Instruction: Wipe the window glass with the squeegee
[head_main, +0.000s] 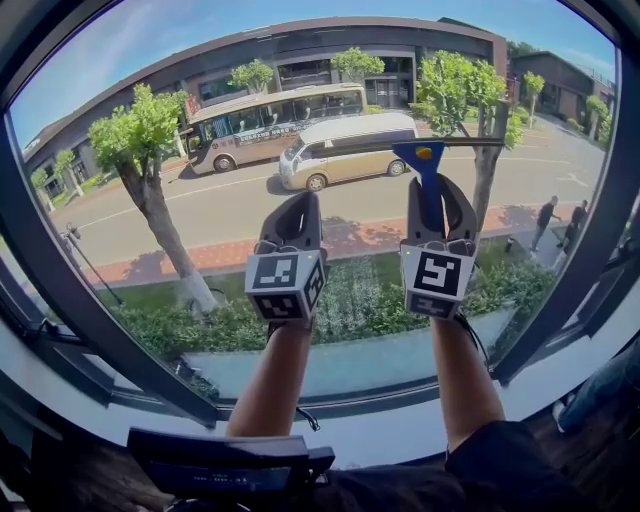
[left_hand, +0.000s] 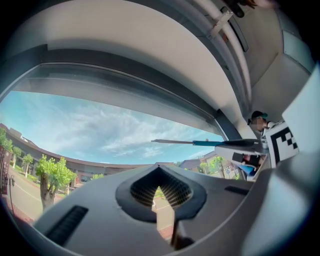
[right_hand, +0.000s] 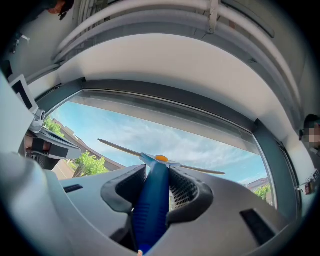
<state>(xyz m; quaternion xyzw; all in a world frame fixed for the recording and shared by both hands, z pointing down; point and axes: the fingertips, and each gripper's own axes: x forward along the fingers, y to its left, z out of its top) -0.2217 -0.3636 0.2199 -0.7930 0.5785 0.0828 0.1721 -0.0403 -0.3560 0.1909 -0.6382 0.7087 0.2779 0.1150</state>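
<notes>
Currently the risks, judged from this moment alone:

1. The squeegee (head_main: 425, 152) is held by its blue handle only, in the right gripper (head_main: 437, 200). The blade is a long thin bar set crosswise above the jaws. Uneven pressure against the window glass (head_main: 190, 205) could twist the handle in my grip, lift one end of the blade and leave streaks.
2. I cannot tell from any view whether the blade edge is touching the pane. Stroking with a gap would wipe nothing, and pushing too hard could make the handle slip down through the jaws.
3. The left gripper (head_main: 293, 215) is raised just beside the right one, and the blade's left end reaches over towards it. A sideways stroke could knock the blade against it.

Jaws:

- Right: clamped on the squeegee handle. The handle runs up between both pads, and the orange-buttoned head sits just past the tips. The blade reads about level in the head view, in the upper-middle part of the pane.
- Left: together, with only a thin slit between the tips. Nothing is in the pad hollow but the street seen through it, so it is empty and touching nothing that I can see.
</notes>
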